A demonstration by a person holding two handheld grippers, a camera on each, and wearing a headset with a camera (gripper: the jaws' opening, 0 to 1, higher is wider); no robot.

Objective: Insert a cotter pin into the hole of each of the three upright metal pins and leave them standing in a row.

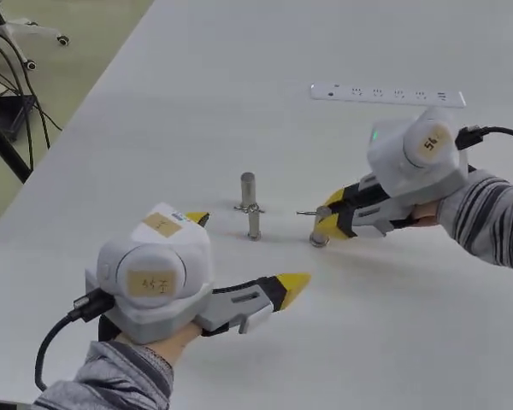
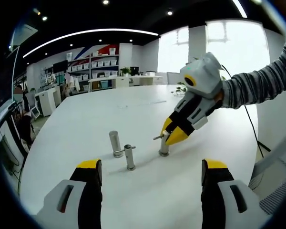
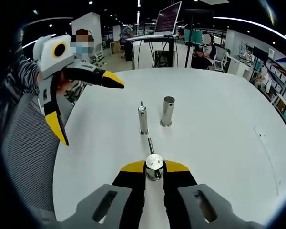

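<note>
Standing pins: three upright metal pins on the white counter (image 1: pixel 197 111); the middle pin (image 1: pixel 254 224) serves as landmark.
Middle pin: upright and free of both grippers. A cotter pin (image 1: pixel 243 207) crosses its upper part, with an end showing on either side.
Plain pin (image 1: pixel 248 188): just behind the middle pin, on the side away from the person. It is upright and not touching it; its hole is too small to make out.
Held pin (image 1: pixel 319 238): near the middle pin on its right, with its base on the counter. A second cotter pin (image 1: pixel 307 213) juts from its upper part toward the middle pin.
Right gripper (image 1: pixel 327 224): to the right of the middle pin, fingers clamped on the held pin. In the right gripper view the yellow tips press against the pin's round top from both sides.
Left gripper (image 1: pixel 244 252): on the person's side of the middle pin, fingers spread wide and gripping nothing. In the left gripper view the middle pin stands beyond the gap between them.
Power strip (image 1: pixel 386 94): well beyond the middle pin, off to its right, lying flat on the counter.
</note>
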